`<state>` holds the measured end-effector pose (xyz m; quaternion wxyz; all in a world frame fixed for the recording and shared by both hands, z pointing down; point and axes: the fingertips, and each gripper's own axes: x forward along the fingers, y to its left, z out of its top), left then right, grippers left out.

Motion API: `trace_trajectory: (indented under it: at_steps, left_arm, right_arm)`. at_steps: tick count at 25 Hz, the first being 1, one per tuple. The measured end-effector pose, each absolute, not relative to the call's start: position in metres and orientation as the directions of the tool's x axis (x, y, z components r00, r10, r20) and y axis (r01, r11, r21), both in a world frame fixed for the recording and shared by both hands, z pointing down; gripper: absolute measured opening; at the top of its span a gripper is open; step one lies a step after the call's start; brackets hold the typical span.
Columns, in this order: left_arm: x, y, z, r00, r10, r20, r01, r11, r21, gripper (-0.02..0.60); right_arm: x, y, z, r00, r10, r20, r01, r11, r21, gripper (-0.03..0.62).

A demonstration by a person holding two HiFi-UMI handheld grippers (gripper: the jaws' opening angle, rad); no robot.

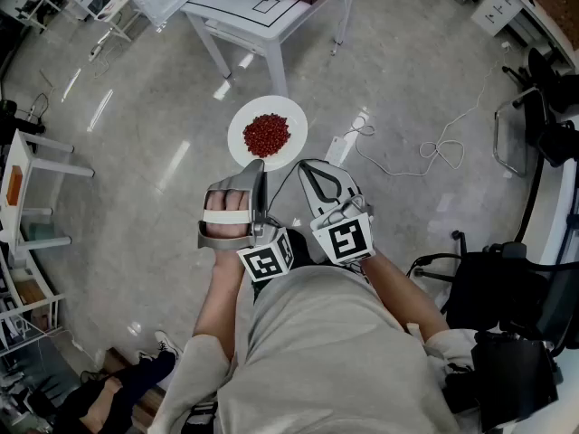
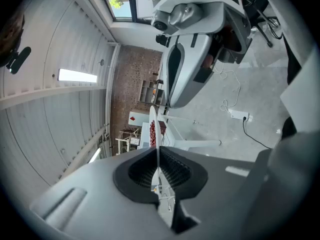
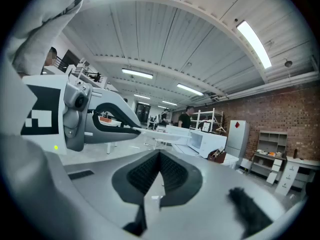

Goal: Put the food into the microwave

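The left gripper (image 1: 256,166) had its jaws clamped on the near rim of the plate (image 1: 242,116), red food (image 1: 267,135) heaped at its centre. At its 3 o'clock, the right gripper (image 1: 308,165) had its jaws together, empty. The microwave (image 3: 206,141) stood well off, around 12 o'clock. A one-edge grip could let the plate tip and spill the food.

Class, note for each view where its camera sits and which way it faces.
Head view: on the head, facing down; forearms, left tool, right tool, plate.
Left gripper view: on the left tool, plate edge-on; right tool above.
Right gripper view: on the right tool, toward the microwave; left tool beside.
All share the plate.
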<state>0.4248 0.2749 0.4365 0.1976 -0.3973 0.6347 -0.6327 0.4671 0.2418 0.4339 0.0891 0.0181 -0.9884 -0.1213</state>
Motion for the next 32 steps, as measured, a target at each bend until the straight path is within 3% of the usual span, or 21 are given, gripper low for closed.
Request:
trace_trajectory:
  at_steps: [14, 32]
  left_arm:
    - [0.373, 0.289, 0.453, -0.625, -0.737, 0.257, -0.273, -0.103, -0.957, 0.025]
    - [0.228, 0.319, 0.451, -0.602, -0.756, 0.257, -0.278, -0.104, -0.955, 0.025]
  right_arm:
    - [0.415, 0.256, 0.455, -0.979, -0.029, 0.202, 0.015, 0.977, 0.211, 0.011]
    - [0.275, 0.274, 0.465, -0.970, -0.062, 0.233, -0.016, 0.981, 0.194, 0.011]
